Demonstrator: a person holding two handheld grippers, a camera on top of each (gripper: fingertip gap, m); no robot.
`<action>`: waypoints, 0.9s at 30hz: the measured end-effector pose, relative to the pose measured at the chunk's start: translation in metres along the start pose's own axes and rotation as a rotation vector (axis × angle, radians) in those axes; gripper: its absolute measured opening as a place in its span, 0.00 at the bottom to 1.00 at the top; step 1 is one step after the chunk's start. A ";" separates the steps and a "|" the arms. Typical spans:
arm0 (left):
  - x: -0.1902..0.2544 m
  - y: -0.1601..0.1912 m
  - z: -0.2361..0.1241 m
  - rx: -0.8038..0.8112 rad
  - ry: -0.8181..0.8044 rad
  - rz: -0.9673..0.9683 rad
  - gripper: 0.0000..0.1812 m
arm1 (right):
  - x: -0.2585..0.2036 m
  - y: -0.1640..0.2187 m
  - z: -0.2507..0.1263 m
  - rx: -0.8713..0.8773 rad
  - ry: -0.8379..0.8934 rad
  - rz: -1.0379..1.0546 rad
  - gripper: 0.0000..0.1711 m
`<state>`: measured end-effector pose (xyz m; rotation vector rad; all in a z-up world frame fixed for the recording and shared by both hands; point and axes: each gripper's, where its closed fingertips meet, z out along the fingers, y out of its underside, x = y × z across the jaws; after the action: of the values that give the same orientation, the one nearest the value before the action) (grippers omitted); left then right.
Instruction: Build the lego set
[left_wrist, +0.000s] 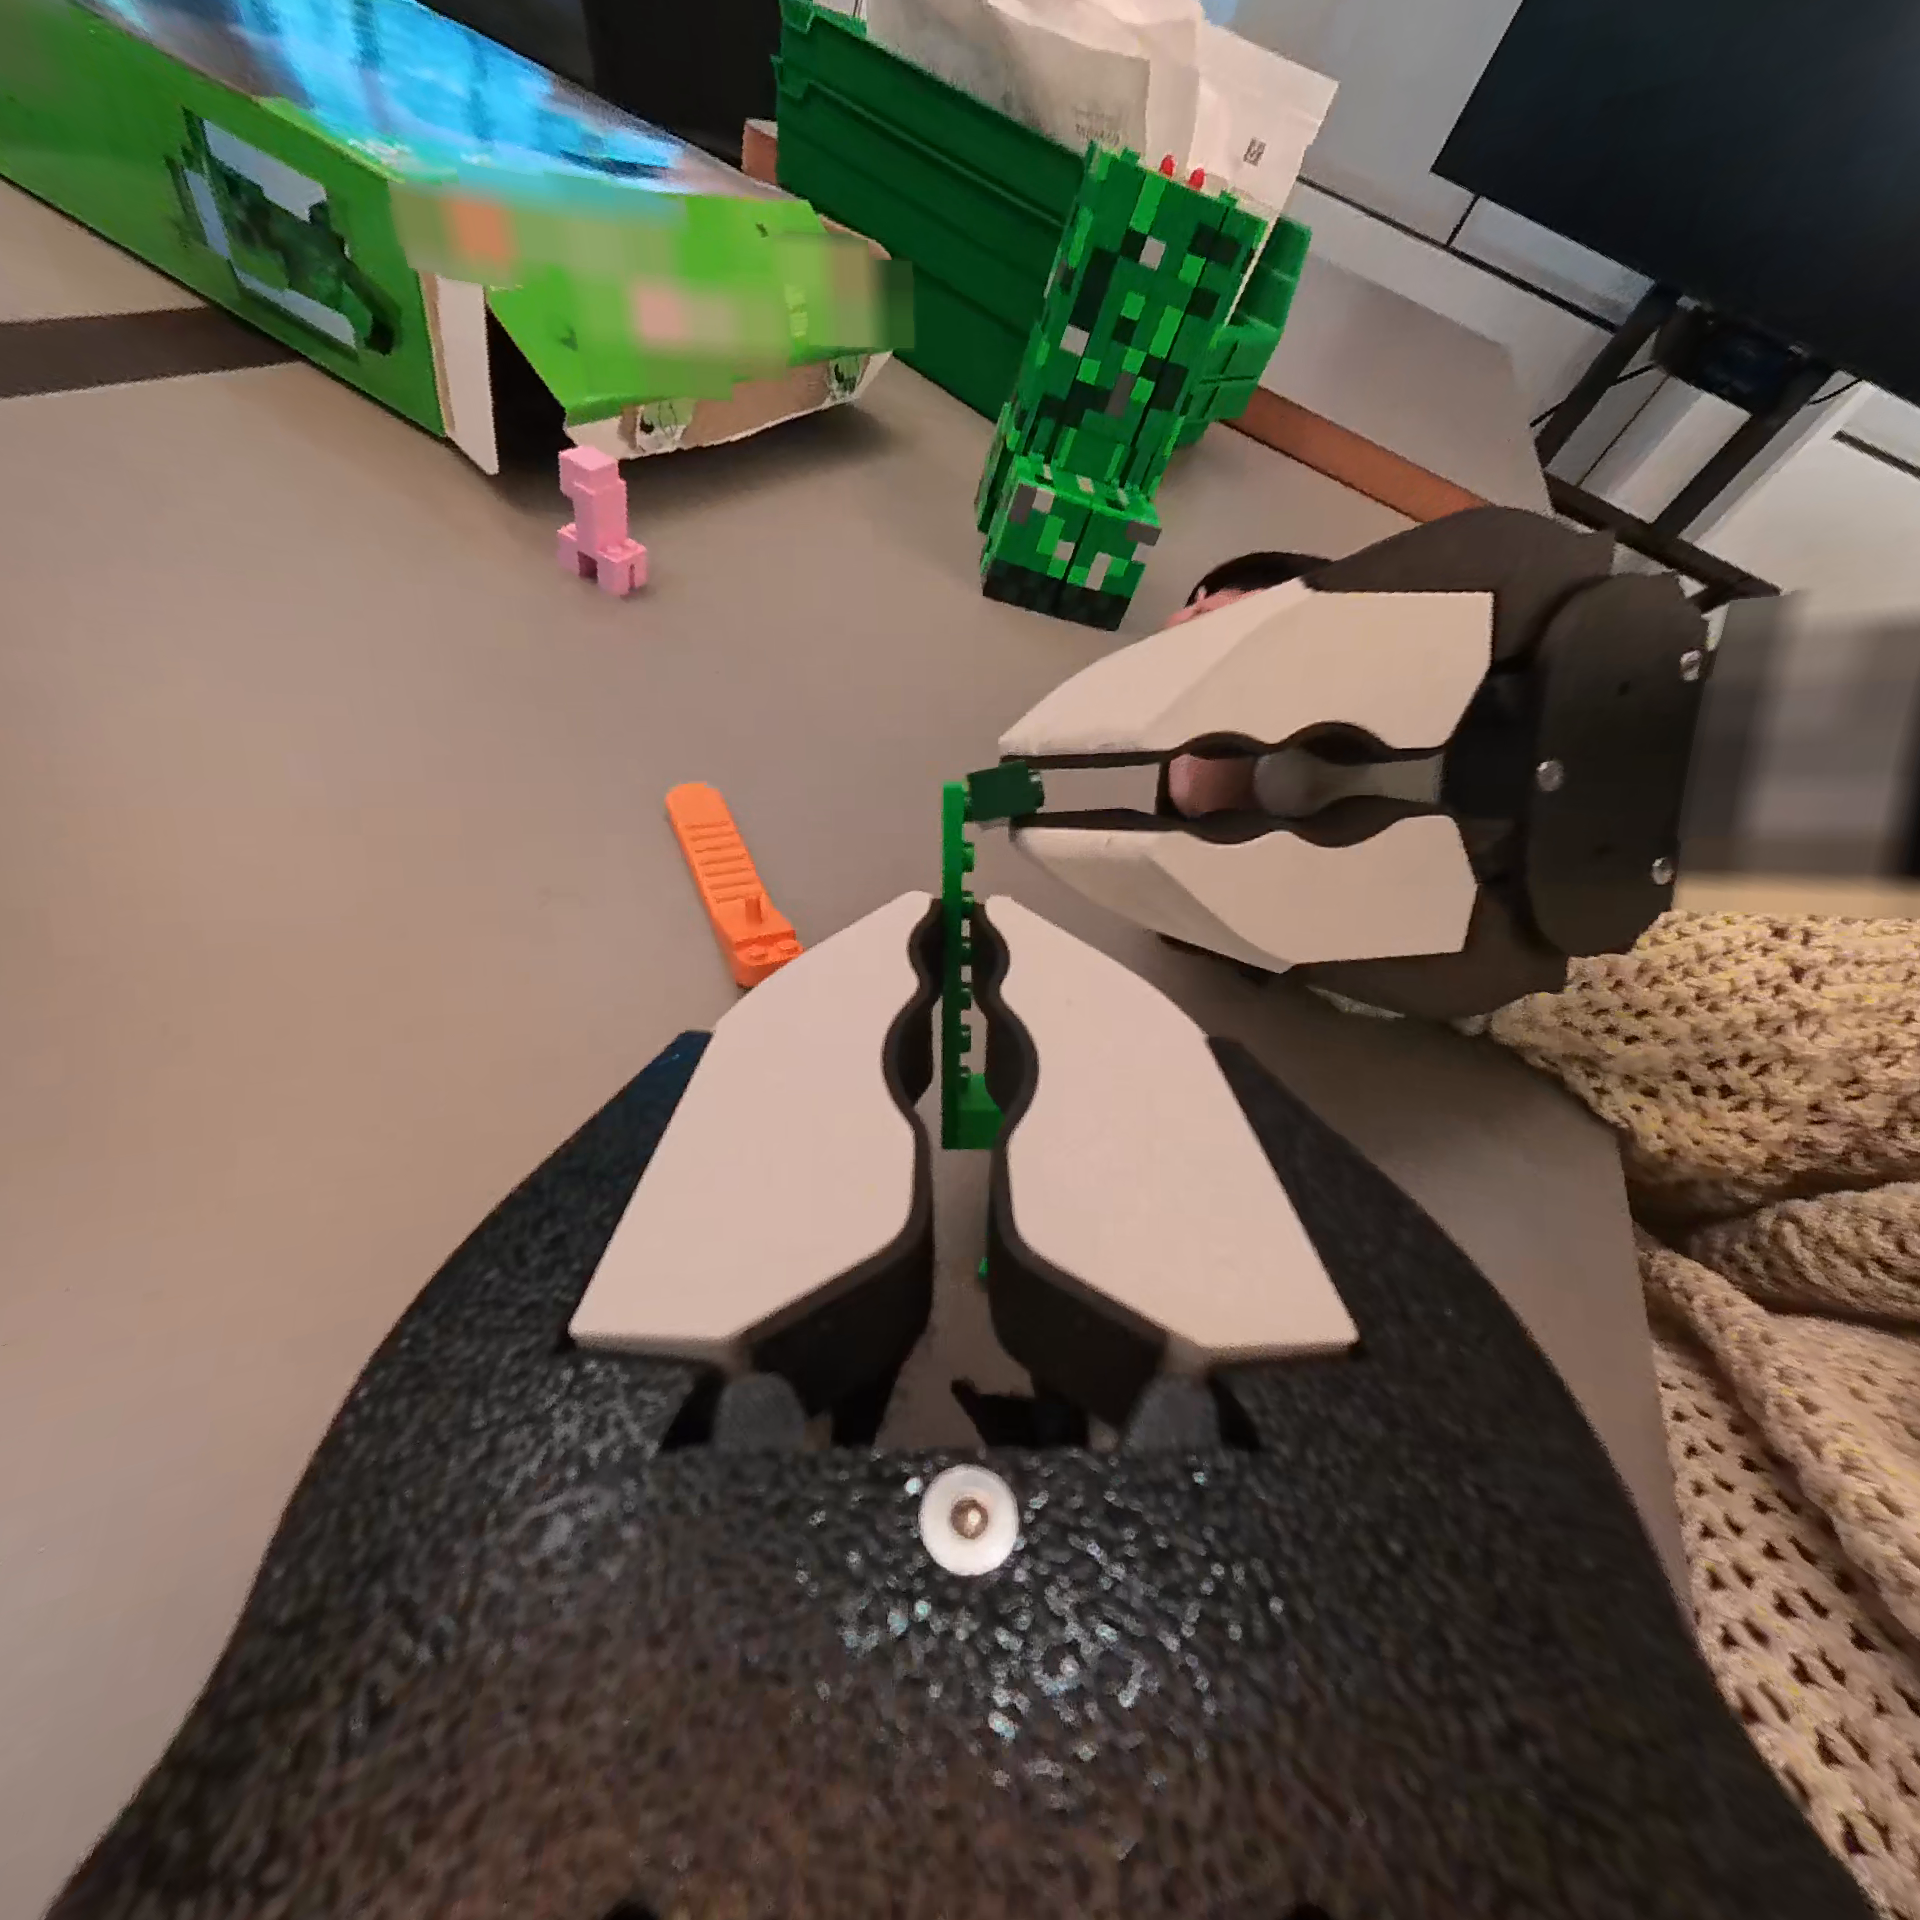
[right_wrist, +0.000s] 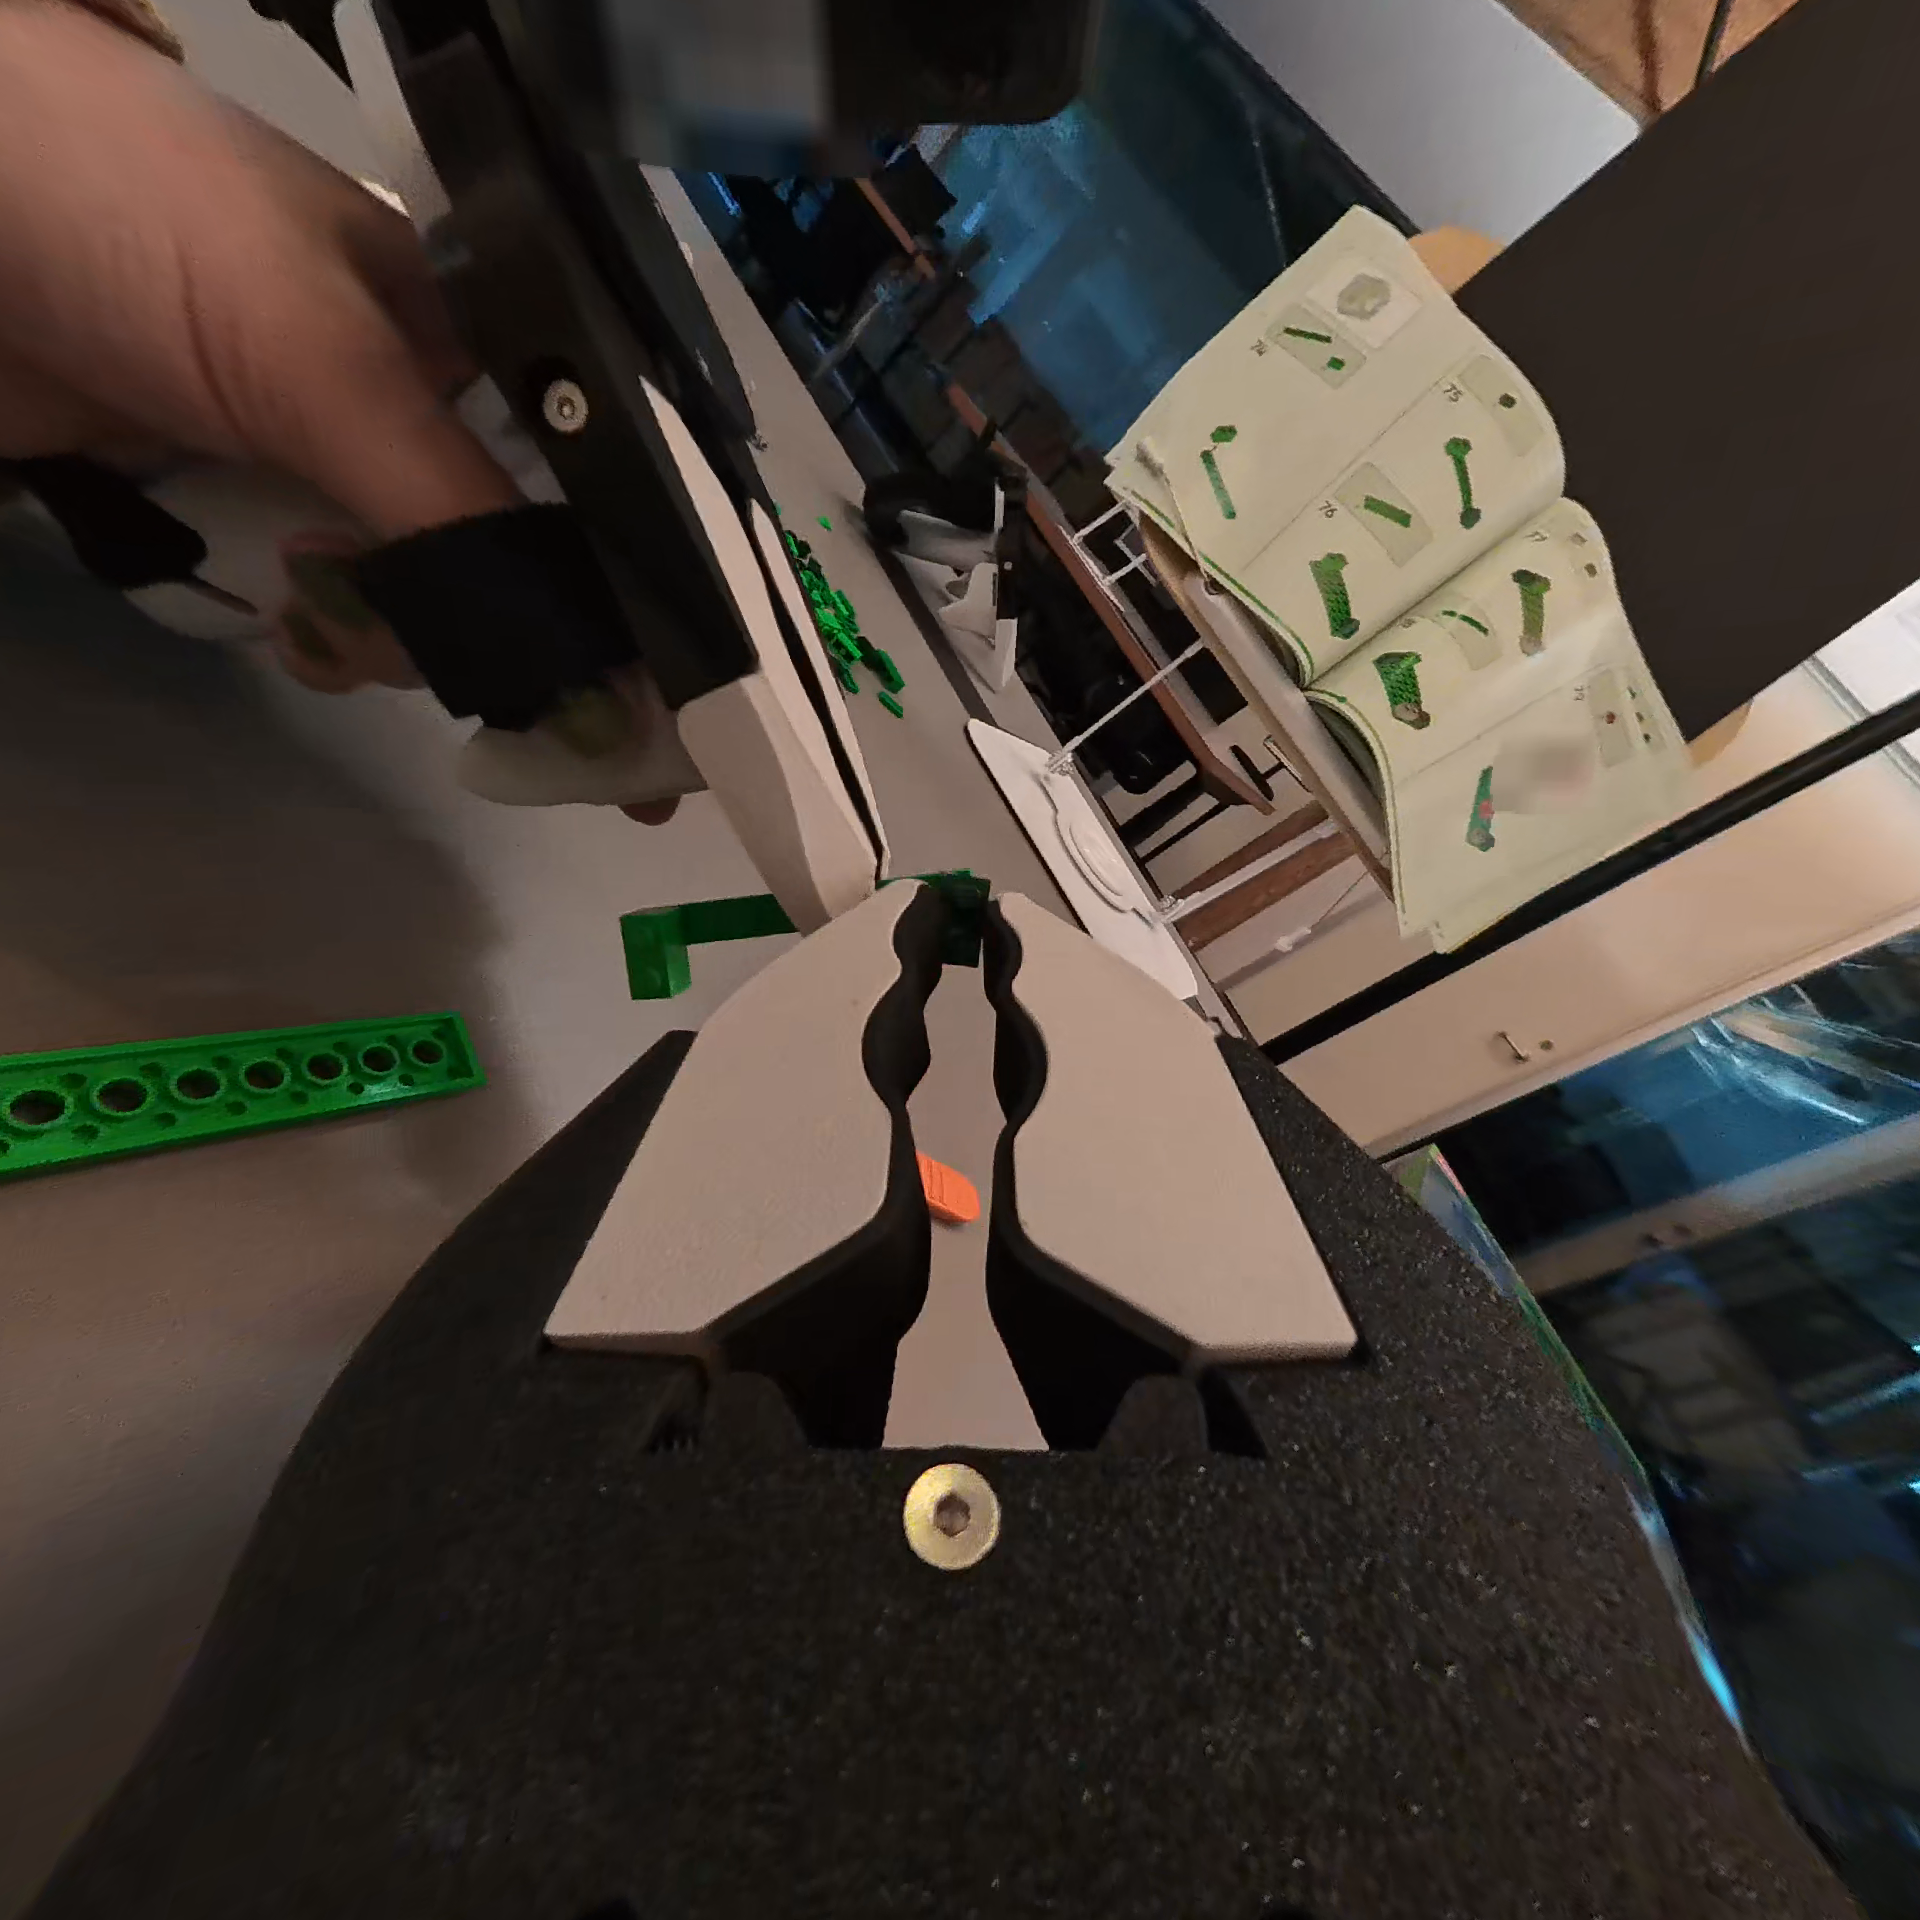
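My left gripper (left_wrist: 958, 909) is shut on a long bright green plate (left_wrist: 954, 935), held edge-on and upright above the table. A thicker green piece sits at the plate's near end. My right gripper (left_wrist: 1016, 800) comes in from the right, shut on a small dark green piece (left_wrist: 1003, 792) that touches the plate's far end. In the right wrist view my right gripper (right_wrist: 958, 906) pinches the dark green piece (right_wrist: 958, 914) at its tips. The left gripper (right_wrist: 857, 883) stands close at upper left, with the held plate (right_wrist: 675, 940) below it.
A second long green plate (right_wrist: 239, 1091) lies studs-down on the table. An orange brick separator (left_wrist: 727, 883), a pink pig figure (left_wrist: 597, 520), a built green figure (left_wrist: 1122, 384) and the green box (left_wrist: 312, 239) stand beyond. An open instruction booklet (right_wrist: 1434, 582), loose green pieces (right_wrist: 842, 623) and a knitted cloth (left_wrist: 1766, 1143) are nearby. Left and right tips are no more than a few centimetres apart. The pink pig figure (left_wrist: 597, 520) is about equally far from each gripper, around 20 cm.
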<state>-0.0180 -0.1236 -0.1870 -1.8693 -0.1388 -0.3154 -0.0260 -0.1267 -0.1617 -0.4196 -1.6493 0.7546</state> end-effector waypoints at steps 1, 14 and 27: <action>0.000 0.000 0.000 0.001 0.003 0.003 0.02 | 0.000 0.000 0.000 0.000 0.003 -0.007 0.04; 0.001 0.002 0.000 -0.041 -0.063 0.238 0.02 | -0.002 -0.001 -0.003 0.020 0.008 -0.178 0.04; 0.009 0.002 0.001 -0.036 -0.027 0.287 0.03 | 0.000 -0.005 -0.005 0.042 0.026 -0.260 0.04</action>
<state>-0.0087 -0.1239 -0.1860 -1.8997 0.1176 -0.0953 -0.0206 -0.1294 -0.1580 -0.1788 -1.6225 0.5860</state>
